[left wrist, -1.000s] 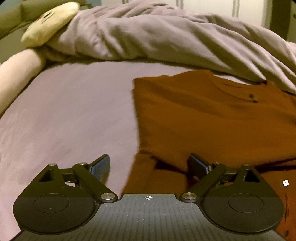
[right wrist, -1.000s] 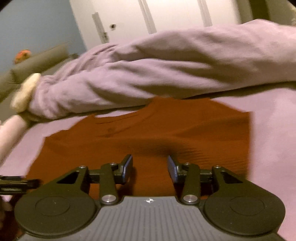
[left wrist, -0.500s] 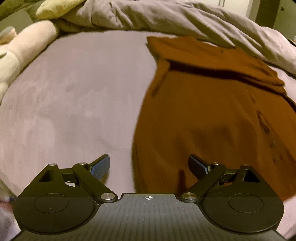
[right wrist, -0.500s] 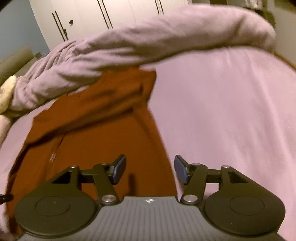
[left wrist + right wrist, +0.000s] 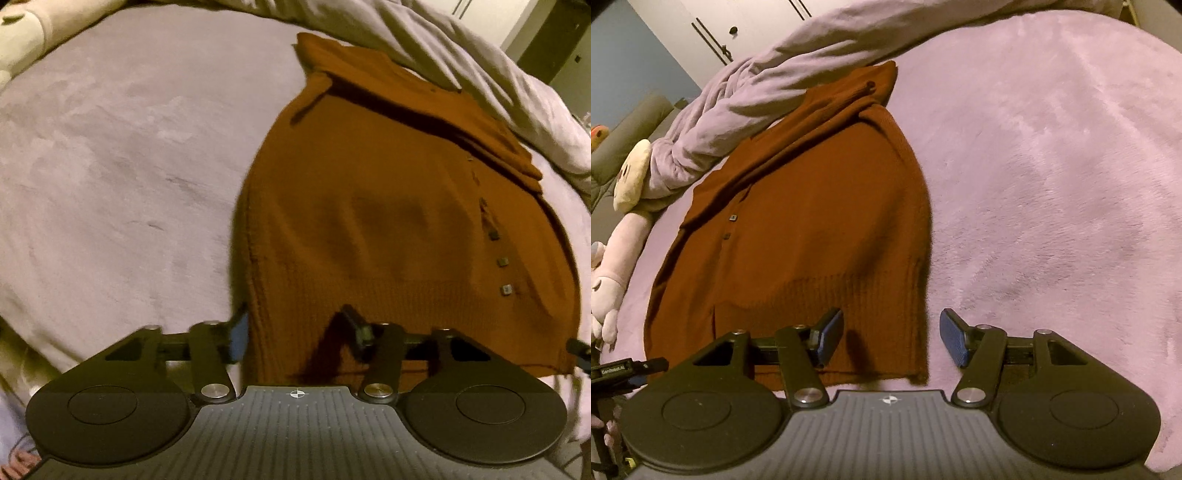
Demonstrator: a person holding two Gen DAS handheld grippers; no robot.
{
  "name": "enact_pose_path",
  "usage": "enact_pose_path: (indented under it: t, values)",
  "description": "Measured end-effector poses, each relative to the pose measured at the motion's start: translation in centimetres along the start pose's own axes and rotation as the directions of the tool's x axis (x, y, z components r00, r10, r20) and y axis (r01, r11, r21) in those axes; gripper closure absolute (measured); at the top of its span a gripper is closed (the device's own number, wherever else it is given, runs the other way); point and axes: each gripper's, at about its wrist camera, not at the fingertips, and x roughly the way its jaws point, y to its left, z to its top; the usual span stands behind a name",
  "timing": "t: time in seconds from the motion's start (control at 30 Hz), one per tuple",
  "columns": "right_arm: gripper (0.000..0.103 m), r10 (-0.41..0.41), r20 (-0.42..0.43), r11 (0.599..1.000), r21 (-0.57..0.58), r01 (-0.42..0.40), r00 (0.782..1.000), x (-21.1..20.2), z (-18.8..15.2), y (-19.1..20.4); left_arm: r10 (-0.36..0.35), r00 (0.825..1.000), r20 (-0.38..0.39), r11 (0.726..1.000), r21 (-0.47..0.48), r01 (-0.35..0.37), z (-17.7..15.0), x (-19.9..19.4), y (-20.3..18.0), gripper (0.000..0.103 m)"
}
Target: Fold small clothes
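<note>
Both your grippers, left gripper [image 5: 293, 325] and right gripper [image 5: 891, 338], are closing half-wide astride the near hem corners of the rust-brown knitted cardigan [image 5: 388, 229]; pinching one layer only leaves the fold skewed.

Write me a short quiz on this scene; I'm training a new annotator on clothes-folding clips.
1. True or false: the rust sweater lies on a wooden table.
2. The sweater's ribbed hem is: A nearest the cameras, B farthest from them, C hidden under bedding.
3. What lies bunched beyond the sweater's far end?
Key: 1 false, it lies on the pink bedcover. 2 A. 3 a crumpled duvet.
</note>
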Motion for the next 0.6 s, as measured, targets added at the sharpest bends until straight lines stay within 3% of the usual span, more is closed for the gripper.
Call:
enact_pose_path:
  t: [0.03,0.07,0.17,0.33,0.4,0.5,0.6]
  values:
    - [0.065,0.018,-0.015,1.000,0.003,-0.018,1.000,0.1,0.0,0.0,-0.003,1.000,-0.007,1.000,-0.005,0.003,0.0,0.0,0.0,0.063]
    - [0.067,0.020,-0.030,1.000,0.005,-0.020,0.999,0.3,-0.2,0.0,-0.005,1.000,-0.013,1.000,-0.003,0.005,0.0,0.0,0.1,0.073]
    - [0.082,0.022,-0.049,1.000,-0.004,-0.022,0.999,0.8,-0.3,0.0,-0.035,0.999,-0.033,0.999,-0.013,0.035,0.1,0.1,0.4,0.088]
    - [0.085,0.036,-0.062,0.999,0.035,-0.034,0.997,1.1,-0.2,-0.4,-0.047,0.998,-0.045,0.999,-0.007,0.046,0.1,0.1,0.8,0.084]
    - [0.084,0.038,-0.069,0.999,0.036,-0.036,0.997,1.1,-0.2,-0.4,-0.059,0.997,-0.050,0.998,0.012,0.059,0.1,0.2,0.5,0.077]
    - [0.084,0.043,-0.077,0.998,0.037,-0.041,0.996,1.2,-0.1,-0.4,-0.057,0.997,-0.060,0.998,0.036,0.059,0.2,0.6,0.2,0.079]
    - [0.084,0.054,-0.084,0.998,0.038,-0.051,0.995,1.4,0.0,-0.7,-0.070,0.995,-0.073,0.997,0.038,0.073,0.6,0.7,0.1,0.094]
